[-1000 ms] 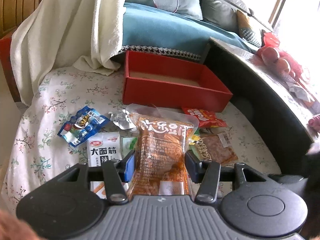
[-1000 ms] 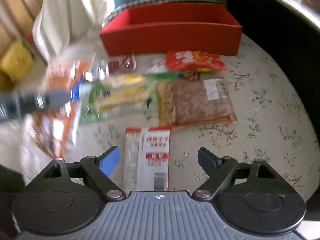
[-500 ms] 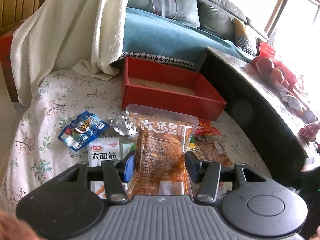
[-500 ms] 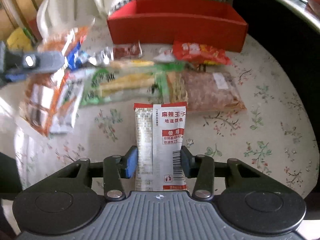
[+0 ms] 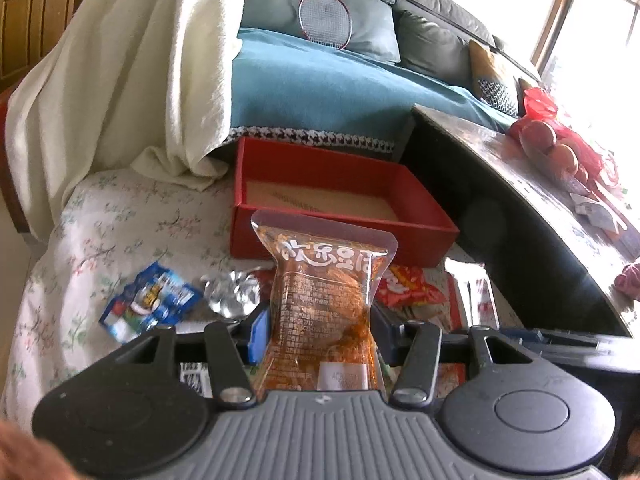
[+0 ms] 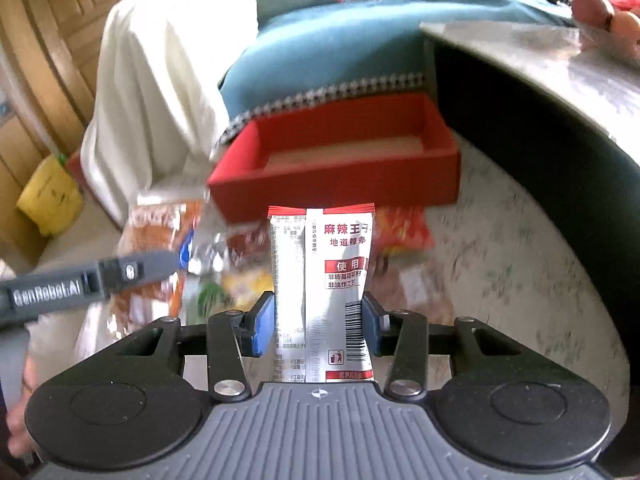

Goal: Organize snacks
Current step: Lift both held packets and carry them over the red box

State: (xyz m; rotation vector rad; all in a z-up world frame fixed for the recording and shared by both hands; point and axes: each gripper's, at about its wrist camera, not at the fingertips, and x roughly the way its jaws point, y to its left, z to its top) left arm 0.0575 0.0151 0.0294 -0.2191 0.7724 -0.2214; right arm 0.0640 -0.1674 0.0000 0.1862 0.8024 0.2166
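1. Left gripper clamped on an orange snack pouch, held upright above the floral cloth.
2. Right gripper clenched around a silver-and-red snack packet, lifted off the cloth.
3. Open red box just beyond both, bare cardboard floor showing.
4. Loose packets scattered in front of the box.

Clear glossy plastic film on orange snack pouch, creased at the sealed top. Glossy printed foil-like film on white spicy-strip packet. Crinkled silver foil wrapper, highly reflective. Matt red cardboard on box, bare tan card on floor inside. Floral cloth cover, soft, matt. Cream towel, rough terry pile. Matt black plastic, ribbed grey top on left gripper and right gripper; blue pad smooth.
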